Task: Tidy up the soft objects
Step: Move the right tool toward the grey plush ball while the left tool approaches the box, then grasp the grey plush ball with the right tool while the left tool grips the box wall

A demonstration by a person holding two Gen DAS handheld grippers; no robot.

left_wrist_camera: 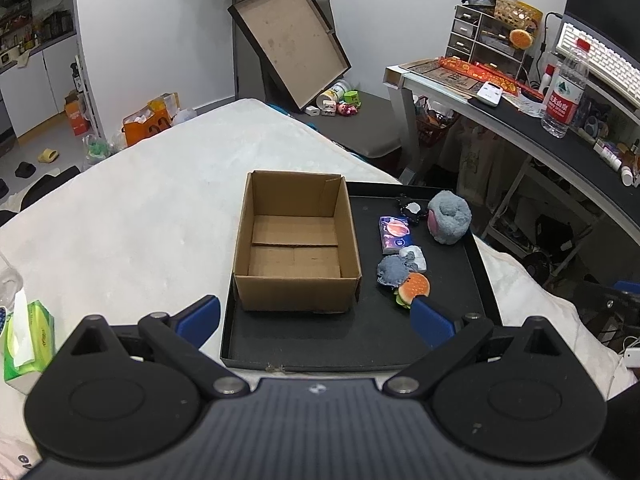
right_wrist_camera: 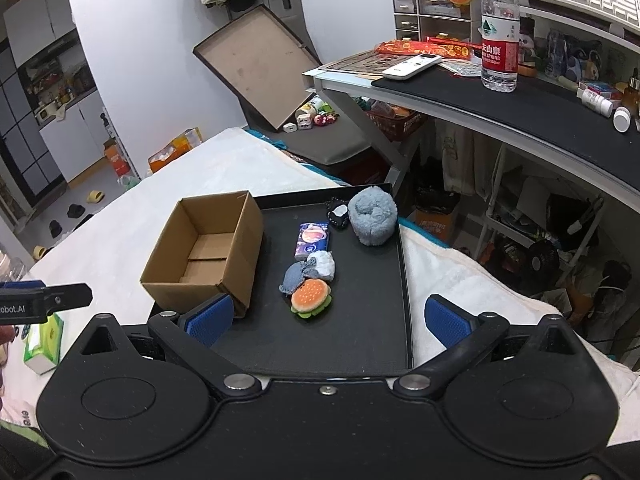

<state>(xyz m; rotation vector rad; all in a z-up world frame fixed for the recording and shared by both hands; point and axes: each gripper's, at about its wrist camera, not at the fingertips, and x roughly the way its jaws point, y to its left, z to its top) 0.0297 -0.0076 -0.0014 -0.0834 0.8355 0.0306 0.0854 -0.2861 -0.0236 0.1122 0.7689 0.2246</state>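
An empty open cardboard box (left_wrist_camera: 296, 244) (right_wrist_camera: 208, 252) stands on the left of a black tray (left_wrist_camera: 360, 344) (right_wrist_camera: 360, 340) on a white bed. To its right lie a burger plush (left_wrist_camera: 414, 288) (right_wrist_camera: 311, 297), a small grey-blue plush (left_wrist_camera: 392, 271) (right_wrist_camera: 296, 274), a pale grey plush (left_wrist_camera: 415, 258) (right_wrist_camera: 324, 265), a big fluffy grey-blue plush (left_wrist_camera: 449, 216) (right_wrist_camera: 373, 216), a purple packet (left_wrist_camera: 394, 232) (right_wrist_camera: 313, 240) and a black keychain toy (left_wrist_camera: 411, 209) (right_wrist_camera: 339, 214). My left gripper (left_wrist_camera: 316, 320) is open and empty before the box. My right gripper (right_wrist_camera: 330, 322) is open and empty near the burger plush.
A green tissue pack (left_wrist_camera: 28, 340) (right_wrist_camera: 42, 344) lies on the bed at the left. A desk (left_wrist_camera: 560, 136) (right_wrist_camera: 520, 112) with a water bottle (left_wrist_camera: 564, 92) (right_wrist_camera: 500, 28) stands to the right. The left gripper's finger (right_wrist_camera: 44, 300) shows at the right wrist view's left edge.
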